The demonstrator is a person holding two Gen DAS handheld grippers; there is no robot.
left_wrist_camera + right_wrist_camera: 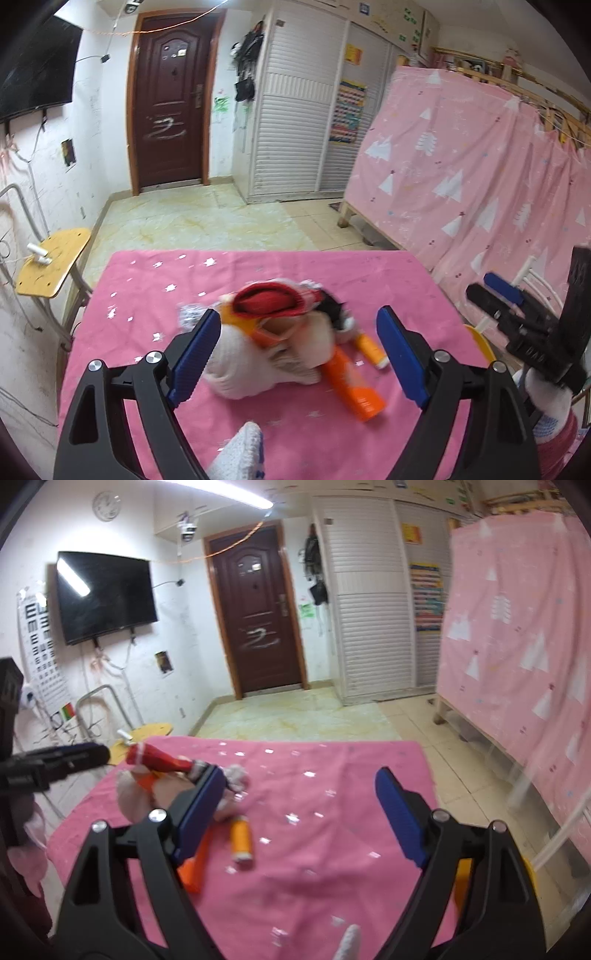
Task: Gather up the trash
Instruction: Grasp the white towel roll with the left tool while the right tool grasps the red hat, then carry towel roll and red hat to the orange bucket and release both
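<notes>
Black claws (297,354), blue pads, white gloves (550,402)

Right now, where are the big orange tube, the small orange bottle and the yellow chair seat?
Big orange tube (360,391): left wrist view, on its lower body.
Small orange bottle (241,840): right wrist view, mid-body, lying on the pink cloth.
Yellow chair seat (55,264): left wrist view, middle of the seat.

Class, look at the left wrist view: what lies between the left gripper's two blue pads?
In the left wrist view, the trash pile on the pink cloth shows between the left gripper's open pads, untouched.
</notes>
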